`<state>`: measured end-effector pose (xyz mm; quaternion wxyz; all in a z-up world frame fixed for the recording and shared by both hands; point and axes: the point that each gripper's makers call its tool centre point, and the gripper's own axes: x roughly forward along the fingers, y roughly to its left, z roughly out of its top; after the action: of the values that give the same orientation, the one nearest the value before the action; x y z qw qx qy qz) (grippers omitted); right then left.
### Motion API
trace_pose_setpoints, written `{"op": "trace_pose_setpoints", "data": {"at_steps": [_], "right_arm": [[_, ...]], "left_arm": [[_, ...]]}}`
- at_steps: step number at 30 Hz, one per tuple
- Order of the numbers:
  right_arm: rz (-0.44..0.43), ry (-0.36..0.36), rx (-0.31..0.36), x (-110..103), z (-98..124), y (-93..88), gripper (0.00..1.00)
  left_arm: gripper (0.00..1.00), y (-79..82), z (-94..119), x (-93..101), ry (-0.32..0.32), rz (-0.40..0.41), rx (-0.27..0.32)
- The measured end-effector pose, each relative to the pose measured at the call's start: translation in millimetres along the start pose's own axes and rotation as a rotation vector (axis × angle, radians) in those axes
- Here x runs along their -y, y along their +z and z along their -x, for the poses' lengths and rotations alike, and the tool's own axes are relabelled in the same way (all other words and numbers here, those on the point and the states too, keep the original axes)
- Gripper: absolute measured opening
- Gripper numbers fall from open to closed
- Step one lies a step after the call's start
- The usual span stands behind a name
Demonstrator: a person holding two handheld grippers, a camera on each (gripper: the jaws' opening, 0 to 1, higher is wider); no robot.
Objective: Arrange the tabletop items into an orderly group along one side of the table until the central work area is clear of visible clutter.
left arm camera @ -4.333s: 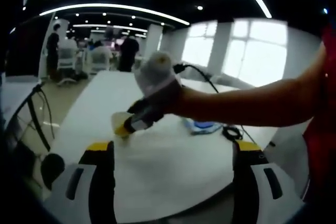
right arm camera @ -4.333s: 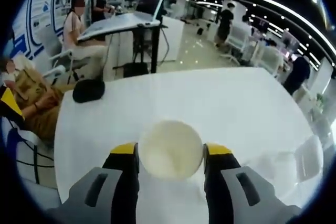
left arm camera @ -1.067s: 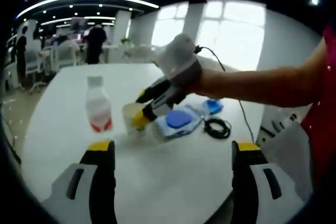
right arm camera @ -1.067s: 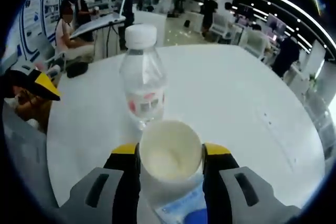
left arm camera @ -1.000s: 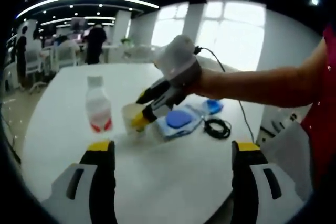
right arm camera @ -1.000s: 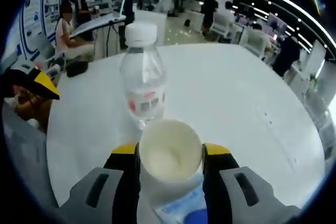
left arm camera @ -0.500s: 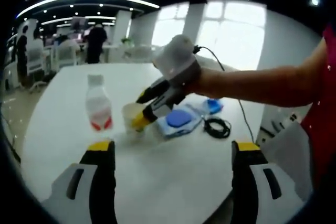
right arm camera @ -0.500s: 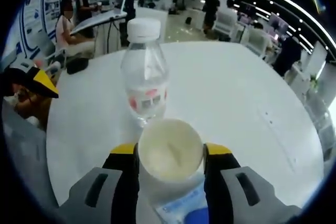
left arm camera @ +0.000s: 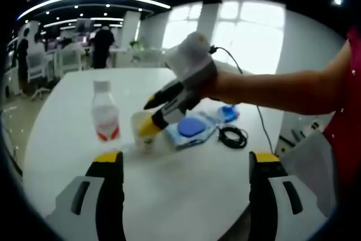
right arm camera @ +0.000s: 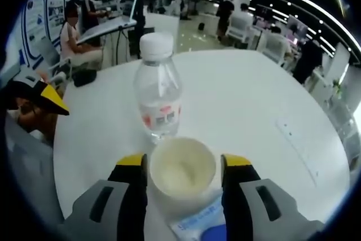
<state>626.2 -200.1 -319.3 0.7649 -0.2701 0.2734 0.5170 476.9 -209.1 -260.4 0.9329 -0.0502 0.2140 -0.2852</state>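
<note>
While the right gripper [right arm camera: 183, 176] is parting its fingers narrowly around the cream paper cup [right arm camera: 182, 169] at lower centre, they're risking nudging it into the clear plastic bottle [right arm camera: 159, 95].

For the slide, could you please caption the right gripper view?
Right gripper jaws open around the paper cup, set beside the water bottle on the white table.

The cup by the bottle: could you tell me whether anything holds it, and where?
It seems not: the cup stands between the open jaws of the right gripper, small gaps showing beside its rim.
</note>
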Motion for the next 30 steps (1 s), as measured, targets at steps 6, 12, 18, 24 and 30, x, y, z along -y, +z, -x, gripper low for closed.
{"op": "trace_pose_setpoints", "data": {"at_steps": [6, 12, 18, 24, 30], "right_arm": [[-0.010, -0.013, 0.036, 3, 10, 8.8, 0.54], [-0.011, -0.017, 0.119, -2, 28, 28.2, 0.55], [-0.029, -0.009, 0.195, -10, 47, 40.1, 0.59], [-0.046, -0.021, 0.260, -16, 65, 43.8, 0.65], [-0.064, -0.039, 0.330, -19, 85, 47.6, 0.73]], "left_arm": [[0.90, 0.2, -1, 0.9, -0.002, -0.004, -0.001], [0.90, 2.6, 0, 3.3, -0.007, -0.010, 0.002], [0.91, 4.5, 1, 4.8, -0.011, -0.016, 0.010], [0.91, 7.3, 3, 7.5, -0.013, -0.022, 0.017], [0.91, 13.6, 5, 11.9, -0.019, -0.034, 0.029]]}}
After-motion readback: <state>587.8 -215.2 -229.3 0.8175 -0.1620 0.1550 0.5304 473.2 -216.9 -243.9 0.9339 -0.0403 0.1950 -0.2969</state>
